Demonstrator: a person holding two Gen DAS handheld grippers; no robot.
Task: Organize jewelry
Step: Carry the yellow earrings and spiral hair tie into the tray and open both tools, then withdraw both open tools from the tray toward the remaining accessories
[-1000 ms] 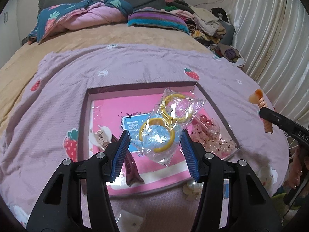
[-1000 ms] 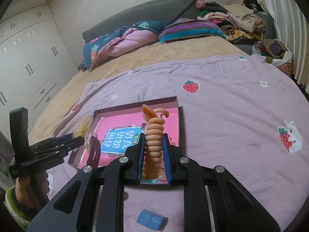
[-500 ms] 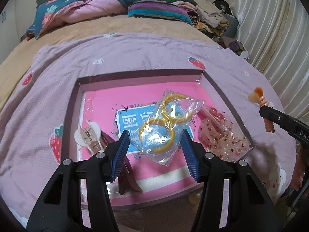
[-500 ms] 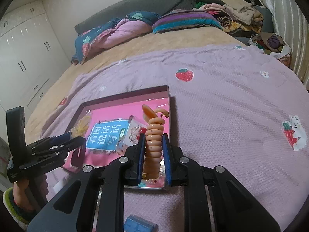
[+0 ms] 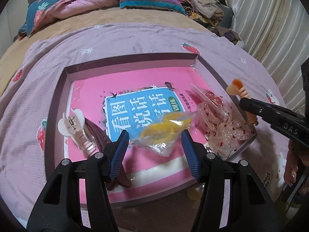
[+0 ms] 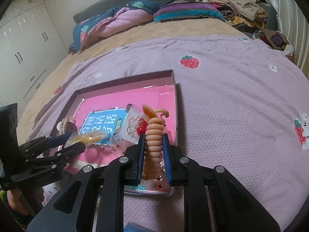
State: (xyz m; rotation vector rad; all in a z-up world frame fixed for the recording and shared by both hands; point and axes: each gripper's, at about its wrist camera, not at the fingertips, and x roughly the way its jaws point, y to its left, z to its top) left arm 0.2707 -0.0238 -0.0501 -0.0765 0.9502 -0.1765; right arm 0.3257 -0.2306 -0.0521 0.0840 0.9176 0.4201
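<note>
Left tool [image 5: 154,145] up close: matte black plastic arms with long slotted cut-outs, round silver screws at the pivots, and blue ribbed pads [image 5: 121,150] on the inner faces of both fingers. Right tool [image 6: 154,154], same build — black arms, silver screws, blue pads [image 6: 166,154]. From the left camera its black arm carries pale lettering "DAS". Bare skin of the right hand [image 5: 295,166] behind it, and a green and red striped cuff [image 6: 7,208] behind the left tool.
</note>
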